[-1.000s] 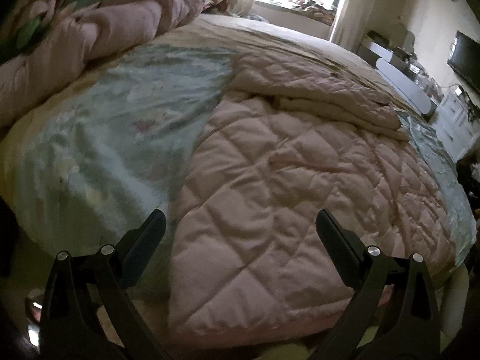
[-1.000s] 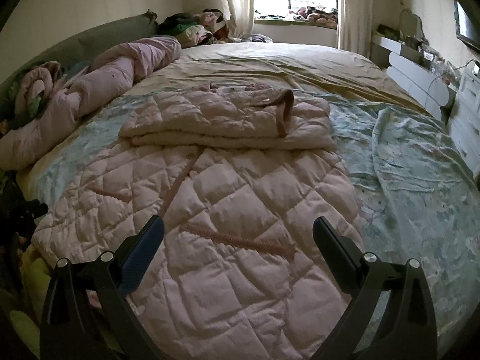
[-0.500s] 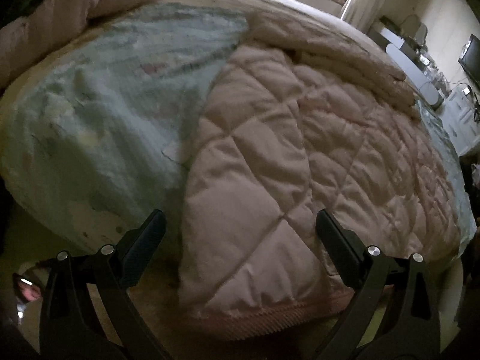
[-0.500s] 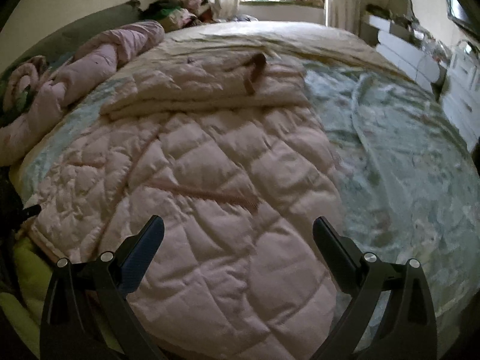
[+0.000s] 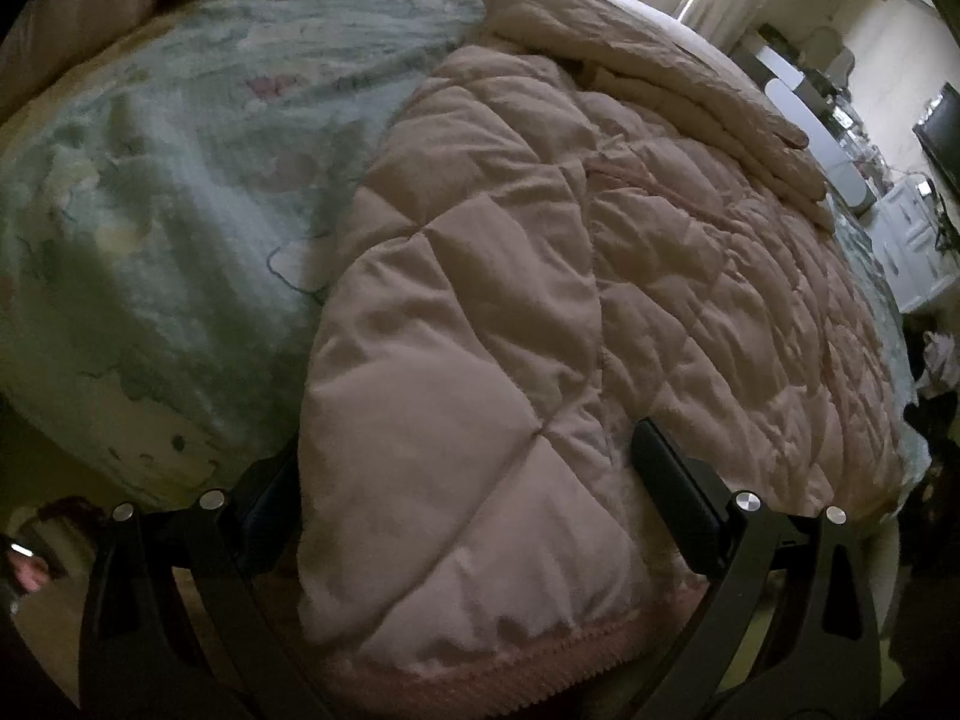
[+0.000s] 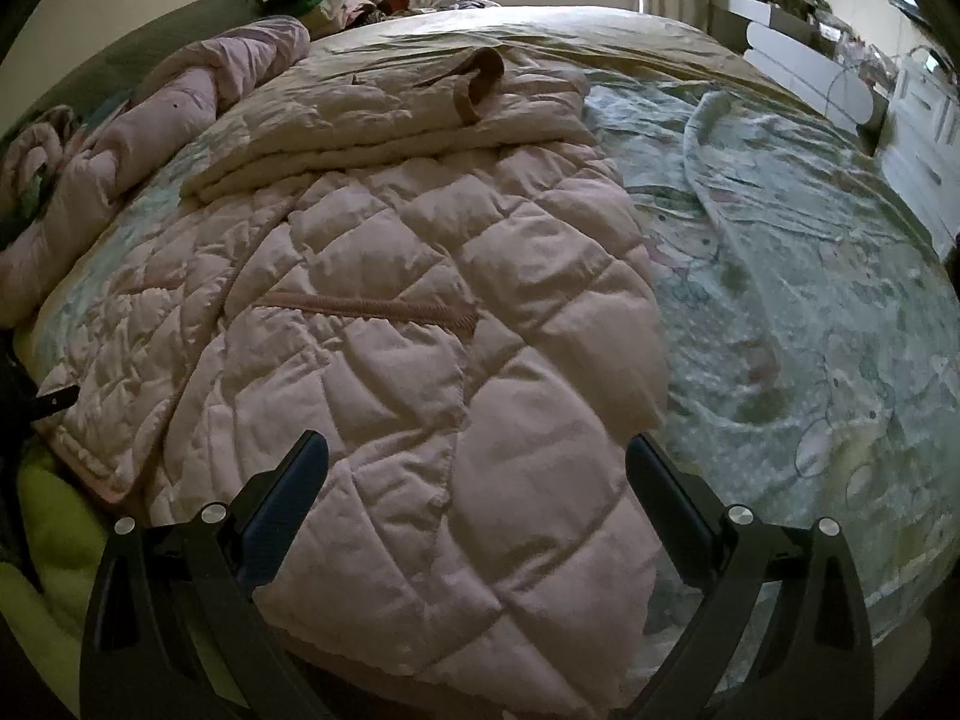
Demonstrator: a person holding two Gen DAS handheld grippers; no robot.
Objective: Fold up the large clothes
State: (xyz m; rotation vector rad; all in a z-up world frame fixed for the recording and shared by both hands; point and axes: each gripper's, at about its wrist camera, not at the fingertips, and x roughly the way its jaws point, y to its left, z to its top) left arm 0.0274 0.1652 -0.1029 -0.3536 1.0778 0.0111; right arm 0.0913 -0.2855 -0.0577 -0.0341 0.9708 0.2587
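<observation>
Bed (image 6: 810,300): carrying everything; its green-printed sheet is showing bare to the right of the right gripper and to the left of the left gripper

Coat (image 6: 420,360): pink, quilted, large; lying spread flat on the bed straight ahead of both grippers. Its far part, sleeves and collar by the look of it, is sitting doubled back on the body in a thick band (image 6: 390,120), so one fold is judged done. The near body is still lying open at full length, hem (image 5: 510,660) hanging at the bed edge; the lower fold, and likely a final halving, are judged left to do

Duvet (image 6: 180,96): pink, bunched up, lying far ahead and to the left of the right gripper; no part in the task

Left gripper (image 5: 468,474): jaws gaping wide, straddling the coat's near-left hem corner, fabric bulging between the fingers but not pinched; nothing is being held

Right gripper (image 6: 474,474): jaws standing wide apart, empty, hovering over the near-right part of the coat close to its edge
</observation>
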